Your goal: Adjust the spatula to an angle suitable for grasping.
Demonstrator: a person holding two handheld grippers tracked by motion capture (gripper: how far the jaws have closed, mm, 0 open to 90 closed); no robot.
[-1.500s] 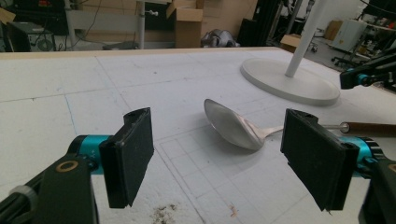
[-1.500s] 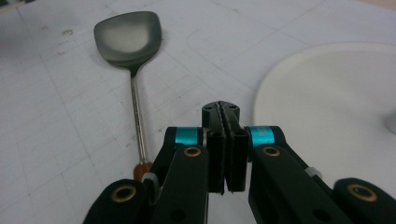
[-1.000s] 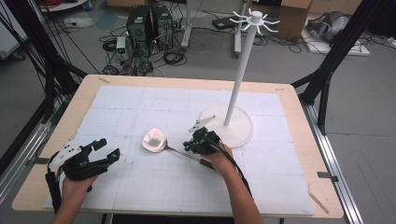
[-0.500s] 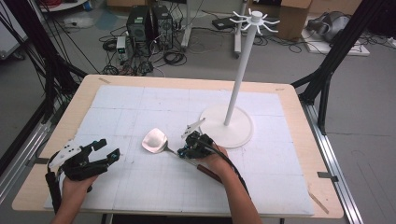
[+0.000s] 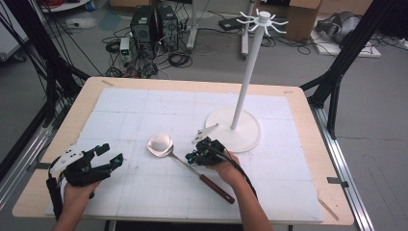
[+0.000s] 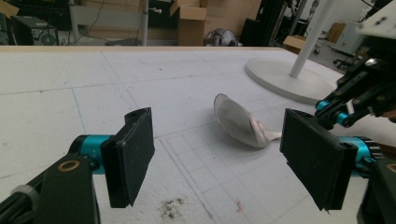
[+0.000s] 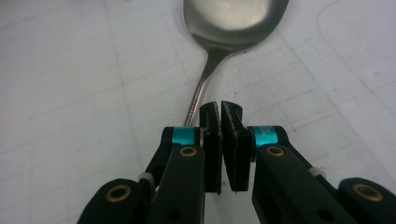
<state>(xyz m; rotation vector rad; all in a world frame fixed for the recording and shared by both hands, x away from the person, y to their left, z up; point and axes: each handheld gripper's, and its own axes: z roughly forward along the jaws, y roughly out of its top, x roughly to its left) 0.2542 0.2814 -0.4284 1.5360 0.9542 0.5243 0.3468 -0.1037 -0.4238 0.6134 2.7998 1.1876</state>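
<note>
the high view is looking forward and down on the surface (image 5: 120, 103); both gripper views are sitting low and close, sharing the spoon (image 5: 161, 144) (image 6: 240, 123) (image 7: 229, 18).

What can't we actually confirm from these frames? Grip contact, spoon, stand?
- Right gripper jaws shut over the spoon shaft; in the right gripper view the pads hide whether they pinch it.
- High view: that gripper's body and the hand cover the mid-shaft.
- Left gripper view: the open right pad hides the spoon's handle.
- Stand: hooks too small in the high view; top cut off in the left gripper view.
</note>
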